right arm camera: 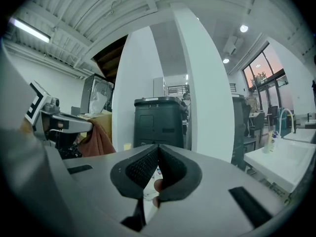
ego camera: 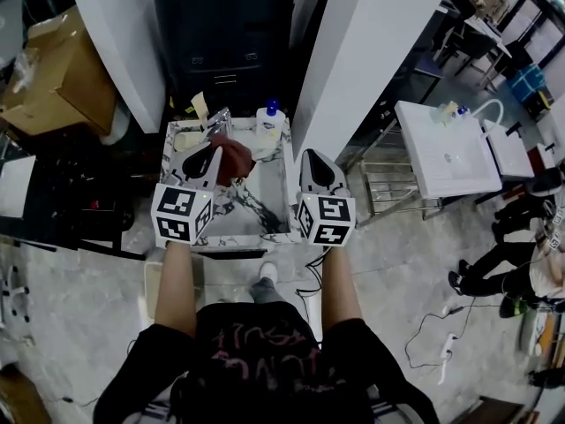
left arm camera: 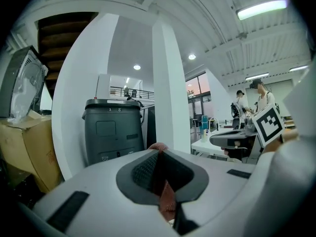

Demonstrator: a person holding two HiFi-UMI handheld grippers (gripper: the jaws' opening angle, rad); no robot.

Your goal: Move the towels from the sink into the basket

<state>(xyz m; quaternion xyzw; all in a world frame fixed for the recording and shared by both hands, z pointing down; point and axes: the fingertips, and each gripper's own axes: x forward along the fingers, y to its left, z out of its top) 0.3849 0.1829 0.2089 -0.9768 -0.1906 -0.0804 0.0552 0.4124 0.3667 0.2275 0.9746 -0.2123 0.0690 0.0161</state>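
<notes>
A reddish-brown towel [ego camera: 235,158] hangs over the marble sink [ego camera: 288,203], and my left gripper [ego camera: 213,154] is shut on it. In the left gripper view the cloth [left arm camera: 166,197] is pinched between the closed jaws of the left gripper [left arm camera: 159,152]. My right gripper [ego camera: 312,155] hovers over the sink's right side, shut with nothing held. Its own view shows the right gripper [right arm camera: 158,147] with jaws meeting at the tips. The towel [right arm camera: 98,138] droops from the left gripper [right arm camera: 66,124] off to the left. No other towel shows in the basin.
A faucet [ego camera: 216,122] and a soap bottle [ego camera: 269,124] stand at the sink's back edge. Behind it a dark bin [ego camera: 229,34] sits between white pillars. A cardboard box [ego camera: 53,73] is at far left, a second sink [ego camera: 446,153] at right. A pale rectangular thing [ego camera: 152,290] lies by my left arm.
</notes>
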